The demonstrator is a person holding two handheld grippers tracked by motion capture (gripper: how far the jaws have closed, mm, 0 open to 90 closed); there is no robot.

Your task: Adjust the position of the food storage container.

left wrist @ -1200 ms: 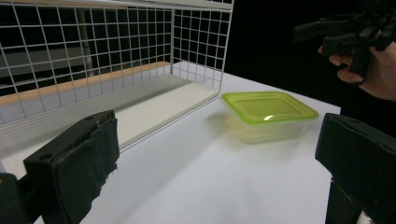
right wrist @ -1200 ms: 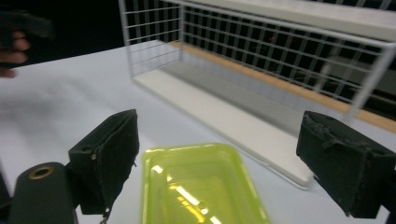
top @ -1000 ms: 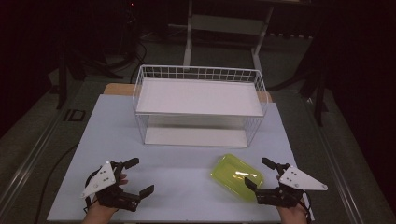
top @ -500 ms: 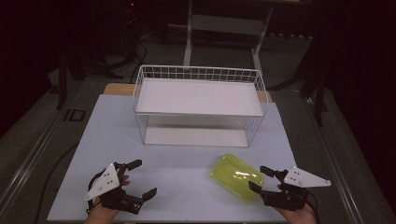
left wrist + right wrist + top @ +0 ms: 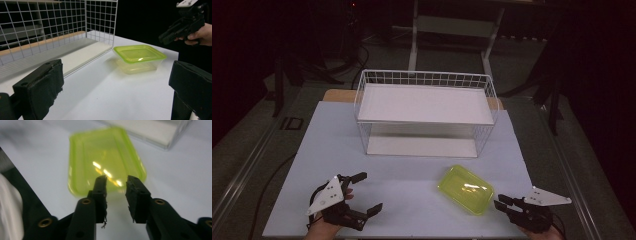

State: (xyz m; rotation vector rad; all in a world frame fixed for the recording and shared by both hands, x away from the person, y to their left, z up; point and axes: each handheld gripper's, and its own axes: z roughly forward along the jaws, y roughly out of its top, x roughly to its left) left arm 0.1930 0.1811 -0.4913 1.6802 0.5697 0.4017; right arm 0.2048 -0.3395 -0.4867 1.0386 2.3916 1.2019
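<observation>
A lime-green clear plastic container [image 5: 466, 189] with its lid on sits on the white table [image 5: 332, 135], right of centre near the front. My right gripper [image 5: 499, 204] is just behind its near right corner, empty, its jaws drawn almost together with a thin gap. The right gripper view has the jaw tips [image 5: 116, 180] over the container's [image 5: 105, 157] near edge. At the front left, my left gripper [image 5: 369, 191] stands wide open and empty. Its own view faces the container [image 5: 138, 53] across bare table, with the right gripper [image 5: 183, 25] held in a hand beyond.
A white wire basket [image 5: 424, 75] with a white shelf board and an open front stands at the middle back of the table; its mesh [image 5: 50, 20] is in the left gripper view. Dark floor, stands and cables surround the table.
My right gripper has dropped back toward the front edge and its jaws have come nearly together. The left gripper has drifted slightly nearer the front. The container has not moved.
</observation>
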